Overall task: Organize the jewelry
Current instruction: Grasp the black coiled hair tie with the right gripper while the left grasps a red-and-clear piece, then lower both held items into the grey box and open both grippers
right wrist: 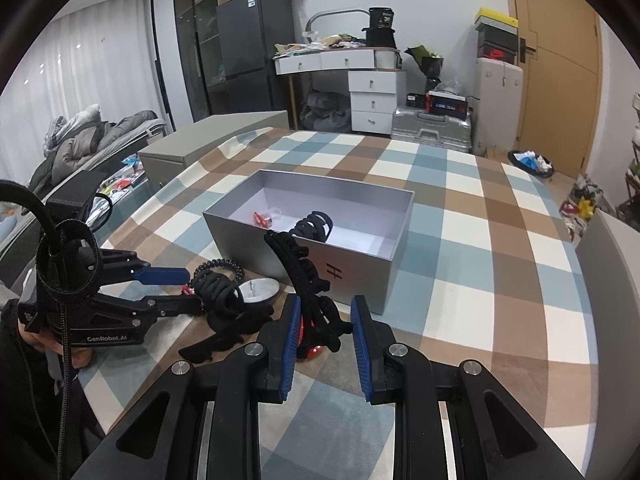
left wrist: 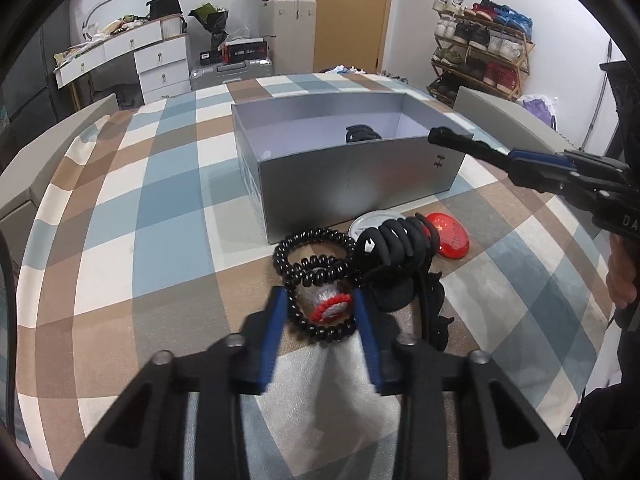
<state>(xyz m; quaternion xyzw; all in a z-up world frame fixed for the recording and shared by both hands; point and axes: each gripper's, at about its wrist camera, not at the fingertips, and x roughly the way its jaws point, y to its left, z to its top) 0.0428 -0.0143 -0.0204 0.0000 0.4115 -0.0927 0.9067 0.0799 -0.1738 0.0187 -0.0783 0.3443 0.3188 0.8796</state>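
An open grey box (left wrist: 344, 172) stands on the checked cloth; it also shows in the right wrist view (right wrist: 352, 276), with a black claw clip (right wrist: 316, 224) and a small red item (right wrist: 262, 219) inside. My left gripper (left wrist: 322, 312) is open, its blue fingers on either side of a black spiral hair tie (left wrist: 316, 272) and a small red-and-white item (left wrist: 332, 306). A black claw clip (left wrist: 396, 244), a red badge (left wrist: 450, 234) and a round white lid (left wrist: 370, 222) lie beside them. My right gripper (right wrist: 324, 320) holds a long black hair clip (right wrist: 300, 268) by its lower end, near the box's front wall.
The bed's checked cloth (right wrist: 480, 240) spreads around the box. Grey bedside units (right wrist: 208, 140) stand at the far left. White drawers (right wrist: 372, 96), a silver case (right wrist: 430, 128) and a wooden door (right wrist: 556, 60) stand behind. A shoe rack (left wrist: 480, 48) stands at the back right.
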